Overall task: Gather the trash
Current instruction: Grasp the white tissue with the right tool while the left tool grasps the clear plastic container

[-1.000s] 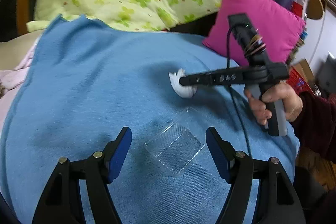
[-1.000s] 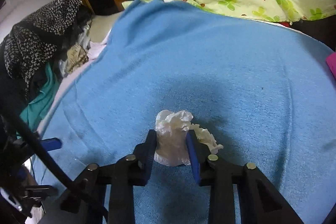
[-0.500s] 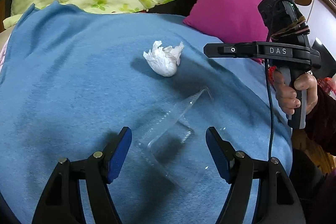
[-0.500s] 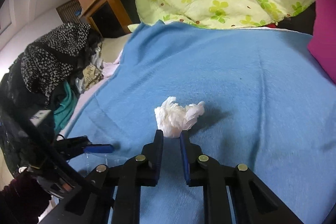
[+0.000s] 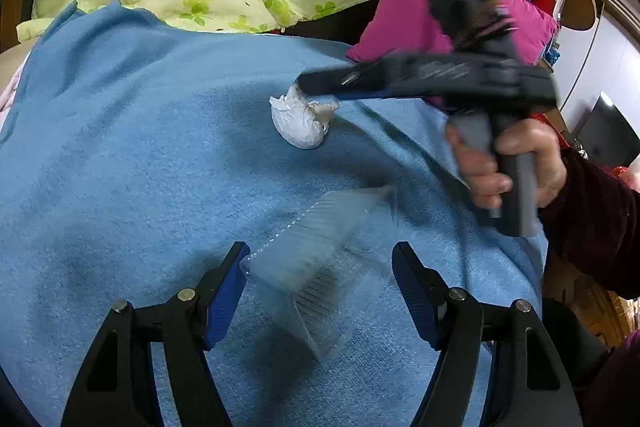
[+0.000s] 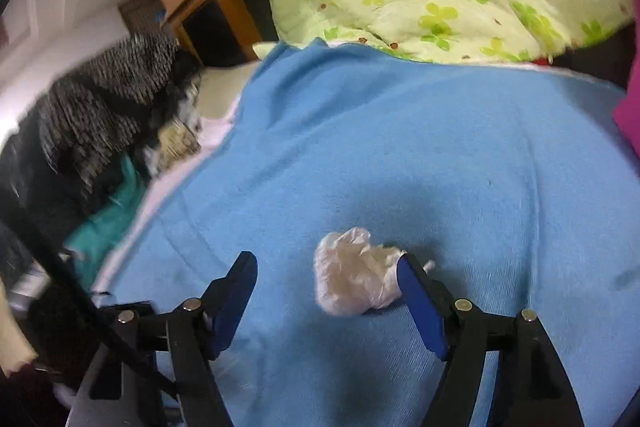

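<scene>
Blue blanket [image 5: 140,147] covered bed. Clear plastic tray [image 5: 320,267] stood tilted on it, between spread jaws of left gripper [image 5: 320,291]; one edge at left pad, grip uncertain. Right gripper [image 6: 328,291] had jaws just opening, wide apart, nothing gripped. Crumpled white tissue [image 6: 356,279] lay on blanket between them, beside right pad.

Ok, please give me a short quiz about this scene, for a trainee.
1. True or false: the right hand-held gripper clamps the crumpled tissue.
2. What lies between the fingers of the left hand-held gripper: A spoon, B clear plastic box, C bottle?
3. What colour is the blanket under the trash?
Key: 1 false, its jaws have just been opening and the tissue lies loose between them; 2 B; 3 blue.
</scene>
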